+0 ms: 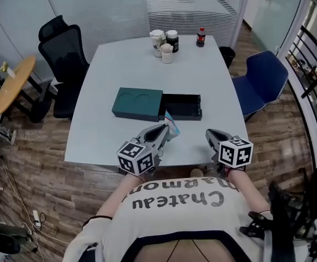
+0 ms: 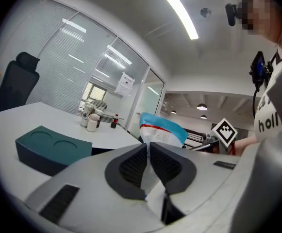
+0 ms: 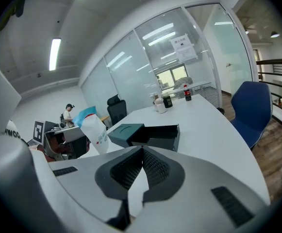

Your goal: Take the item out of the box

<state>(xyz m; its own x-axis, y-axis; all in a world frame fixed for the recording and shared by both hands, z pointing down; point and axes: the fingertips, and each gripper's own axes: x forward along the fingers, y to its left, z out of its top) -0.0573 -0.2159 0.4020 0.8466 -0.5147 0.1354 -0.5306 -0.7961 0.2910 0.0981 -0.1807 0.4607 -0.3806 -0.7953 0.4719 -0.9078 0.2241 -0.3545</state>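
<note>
A dark green box [image 1: 138, 103] lies mid-table with its black inner tray [image 1: 182, 106] slid out to the right. My left gripper [image 1: 166, 129] hovers near the table's front edge, shut on a white packet [image 1: 172, 125] with a blue top and red stripe. In the left gripper view the packet [image 2: 162, 131] stands up from between the closed pads, left gripper [image 2: 148, 147]. My right gripper [image 1: 209, 133] is beside it on the right, shut with nothing in it; its tips meet in the right gripper view [image 3: 142, 150], where the packet [image 3: 93, 130] and box [image 3: 127, 132] show.
Several cups and jars [image 1: 163, 42] and a small cola bottle [image 1: 201, 37] stand at the table's far end. A black chair [image 1: 64, 53] is at the left, a blue chair [image 1: 264, 81] at the right, and a round wooden table [image 1: 13, 83] far left.
</note>
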